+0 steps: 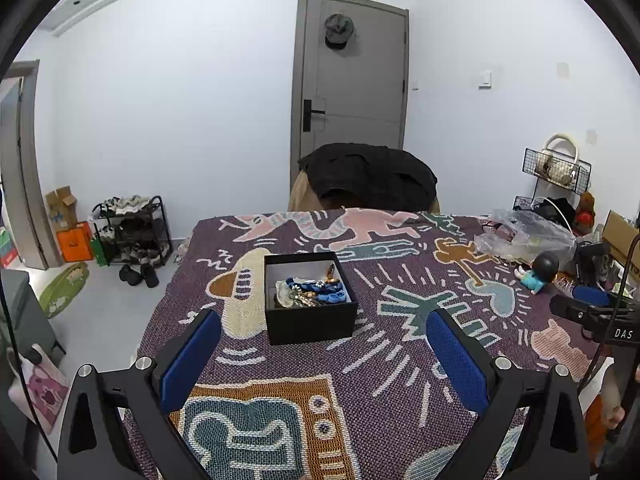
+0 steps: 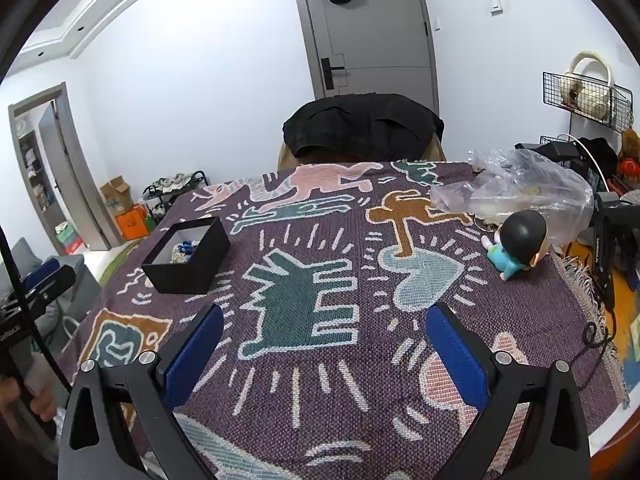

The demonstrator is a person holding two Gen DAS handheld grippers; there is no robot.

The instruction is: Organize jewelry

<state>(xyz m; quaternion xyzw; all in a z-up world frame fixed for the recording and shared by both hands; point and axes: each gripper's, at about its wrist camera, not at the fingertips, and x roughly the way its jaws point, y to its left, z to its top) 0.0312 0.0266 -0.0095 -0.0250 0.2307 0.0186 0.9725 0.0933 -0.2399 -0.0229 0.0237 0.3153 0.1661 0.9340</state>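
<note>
A small black box (image 1: 310, 320) stands open on the patterned cloth of the table (image 1: 400, 400). It holds a tangle of jewelry (image 1: 308, 290): blue cord pieces, beads and a pale stone. My left gripper (image 1: 322, 320) is open and empty, just in front of the box. In the right wrist view the box (image 2: 188, 256) sits at the far left, with some jewelry (image 2: 184, 250) showing inside. My right gripper (image 2: 322, 316) is open and empty over the middle of the cloth (image 2: 320, 380), well to the right of the box.
A small doll with a black head and teal shirt (image 2: 516, 244) sits at the right, next to a crumpled clear plastic bag (image 2: 516, 188). A chair draped with a black jacket (image 2: 360, 128) stands behind the table. Cables and dark gear (image 2: 604, 240) lie at the right edge.
</note>
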